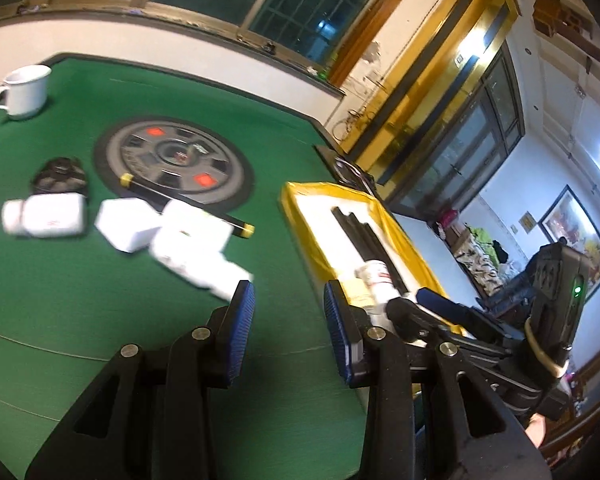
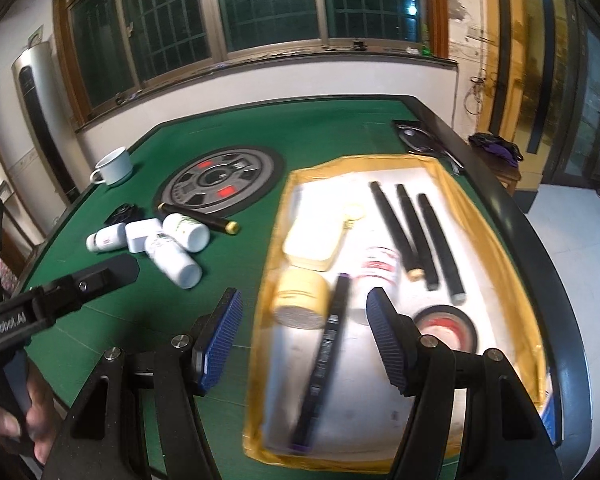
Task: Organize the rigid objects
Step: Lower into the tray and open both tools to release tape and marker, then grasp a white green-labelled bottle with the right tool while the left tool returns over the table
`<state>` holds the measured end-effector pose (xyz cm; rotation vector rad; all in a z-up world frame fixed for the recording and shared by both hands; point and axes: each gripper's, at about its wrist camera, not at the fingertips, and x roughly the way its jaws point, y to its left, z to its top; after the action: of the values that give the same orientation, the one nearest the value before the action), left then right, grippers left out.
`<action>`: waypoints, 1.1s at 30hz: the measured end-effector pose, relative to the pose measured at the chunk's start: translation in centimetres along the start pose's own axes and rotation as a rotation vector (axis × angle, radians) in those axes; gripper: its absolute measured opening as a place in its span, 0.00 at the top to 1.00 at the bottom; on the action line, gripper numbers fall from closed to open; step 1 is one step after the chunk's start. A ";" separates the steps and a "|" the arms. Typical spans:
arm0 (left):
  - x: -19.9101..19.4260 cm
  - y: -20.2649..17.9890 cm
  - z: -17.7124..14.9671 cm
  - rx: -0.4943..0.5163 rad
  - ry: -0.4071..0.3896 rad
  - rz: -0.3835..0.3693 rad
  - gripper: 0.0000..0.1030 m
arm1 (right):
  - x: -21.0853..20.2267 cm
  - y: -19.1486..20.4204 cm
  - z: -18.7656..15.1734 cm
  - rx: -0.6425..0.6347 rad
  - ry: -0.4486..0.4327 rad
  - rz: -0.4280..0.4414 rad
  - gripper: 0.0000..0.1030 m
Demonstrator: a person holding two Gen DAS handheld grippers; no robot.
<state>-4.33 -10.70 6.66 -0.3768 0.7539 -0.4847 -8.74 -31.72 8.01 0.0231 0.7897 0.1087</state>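
Observation:
My left gripper (image 1: 290, 322) hangs open over bare green felt, just right of a cluster of white bottles (image 1: 192, 236) and a small white box (image 1: 126, 228). A black rod with yellow ends (image 1: 188, 204) lies behind them. My right gripper (image 2: 304, 340) is open above the yellow-rimmed tray (image 2: 480, 216), its pads touching nothing. Below it in the tray lie a long black marker (image 2: 326, 356) and a yellow jar (image 2: 300, 300). The tray also holds three black rods (image 2: 416, 236), a cream box (image 2: 312, 240), a red-labelled white bottle (image 2: 380, 264) and a tape roll (image 2: 446, 328).
A white mug (image 2: 114, 166) stands at the far left of the green table (image 2: 100, 340). A round grey disc (image 2: 220, 188) sits in the table's middle, with a small black object (image 2: 122, 212) near the bottles. The table's dark edge (image 2: 540, 248) runs right of the tray.

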 end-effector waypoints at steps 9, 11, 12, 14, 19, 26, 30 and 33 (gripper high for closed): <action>-2.9 7.3 -0.4 0.042 -0.091 0.204 0.67 | 1.7 5.0 -0.1 -0.077 0.036 0.111 0.42; -2.9 9.2 -0.6 -0.013 -0.090 0.174 0.67 | 2.5 6.2 -0.1 -0.098 0.053 0.161 0.43; -2.9 9.6 -0.6 -0.029 -0.087 0.174 0.67 | 2.9 7.1 0.1 -0.117 0.057 0.178 0.43; -2.8 10.3 -0.6 -0.066 -0.079 0.146 0.67 | 3.7 8.8 0.7 -0.174 0.059 0.199 0.43; -2.7 10.2 -0.7 -0.057 -0.077 0.113 0.67 | 6.6 11.3 2.6 -0.260 0.111 0.233 0.44; -2.9 11.5 -0.6 -0.118 -0.082 0.079 0.67 | 11.0 13.3 3.7 -0.346 0.201 0.222 0.60; -2.9 11.4 -0.6 -0.120 -0.081 0.078 0.67 | 12.3 14.2 3.8 -0.390 0.214 0.198 0.63; -2.9 11.3 -0.6 -0.113 -0.082 0.078 0.67 | 12.0 14.7 3.8 -0.386 0.236 0.173 0.64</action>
<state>-3.38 0.11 2.34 -0.4678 0.7150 -0.3517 0.98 -15.78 3.09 -0.2921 0.9902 0.4322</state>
